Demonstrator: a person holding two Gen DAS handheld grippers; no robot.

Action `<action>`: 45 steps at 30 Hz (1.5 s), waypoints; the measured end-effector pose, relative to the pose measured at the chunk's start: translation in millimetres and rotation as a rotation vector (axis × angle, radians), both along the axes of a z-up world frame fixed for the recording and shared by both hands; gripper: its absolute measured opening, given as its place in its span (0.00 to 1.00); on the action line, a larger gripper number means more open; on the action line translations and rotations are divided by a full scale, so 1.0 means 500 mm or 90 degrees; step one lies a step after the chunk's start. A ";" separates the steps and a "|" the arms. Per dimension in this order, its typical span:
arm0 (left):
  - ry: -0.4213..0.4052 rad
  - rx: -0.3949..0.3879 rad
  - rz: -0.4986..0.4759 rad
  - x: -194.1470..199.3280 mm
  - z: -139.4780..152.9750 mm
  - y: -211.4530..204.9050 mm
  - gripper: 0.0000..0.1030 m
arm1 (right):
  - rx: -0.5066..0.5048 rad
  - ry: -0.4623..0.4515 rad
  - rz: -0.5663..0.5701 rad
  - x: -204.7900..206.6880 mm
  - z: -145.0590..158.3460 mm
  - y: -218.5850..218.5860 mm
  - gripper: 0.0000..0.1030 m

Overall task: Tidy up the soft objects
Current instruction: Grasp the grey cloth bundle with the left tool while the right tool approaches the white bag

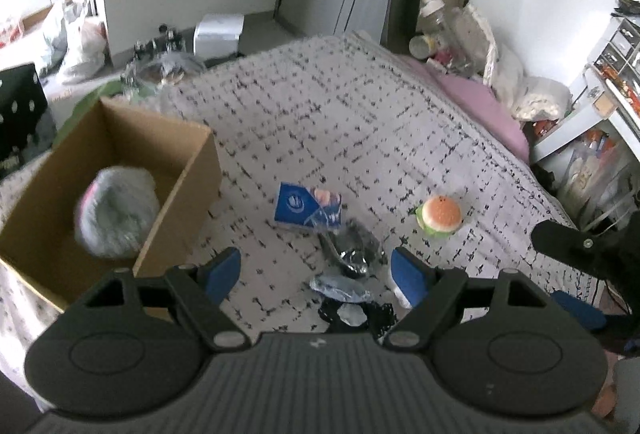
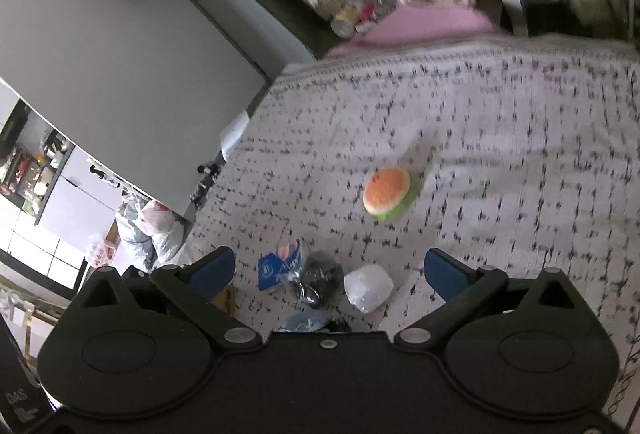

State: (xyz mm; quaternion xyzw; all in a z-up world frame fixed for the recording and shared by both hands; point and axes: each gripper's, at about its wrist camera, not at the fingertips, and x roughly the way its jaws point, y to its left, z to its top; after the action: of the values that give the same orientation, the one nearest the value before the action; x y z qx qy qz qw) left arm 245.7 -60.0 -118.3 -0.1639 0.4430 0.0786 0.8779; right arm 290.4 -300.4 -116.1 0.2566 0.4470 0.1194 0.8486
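An open cardboard box sits on the bed at the left, and a grey and pink plush lies inside it. On the blanket lie a burger plush, a blue packet, a black bagged item, a pale blue bagged item and a white bagged item. My left gripper hangs open above the black item, holding nothing. My right gripper is open too, above the white item and short of the burger.
The white, black-flecked blanket covers the bed. A pink pillow and bottles crowd the far corner. Shelves with clutter stand to the right. Bags lie on the floor beyond the box.
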 end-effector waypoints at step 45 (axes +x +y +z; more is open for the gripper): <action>0.091 -0.219 0.034 0.085 -0.211 0.045 0.20 | -0.126 0.163 0.067 0.110 -0.163 0.124 0.48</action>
State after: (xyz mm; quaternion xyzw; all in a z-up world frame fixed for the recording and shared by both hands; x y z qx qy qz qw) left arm 288.1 -37.3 -223.7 -0.3172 0.5065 0.0364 0.8009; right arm 345.6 -238.3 -197.6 0.1610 0.5741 0.0851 0.7983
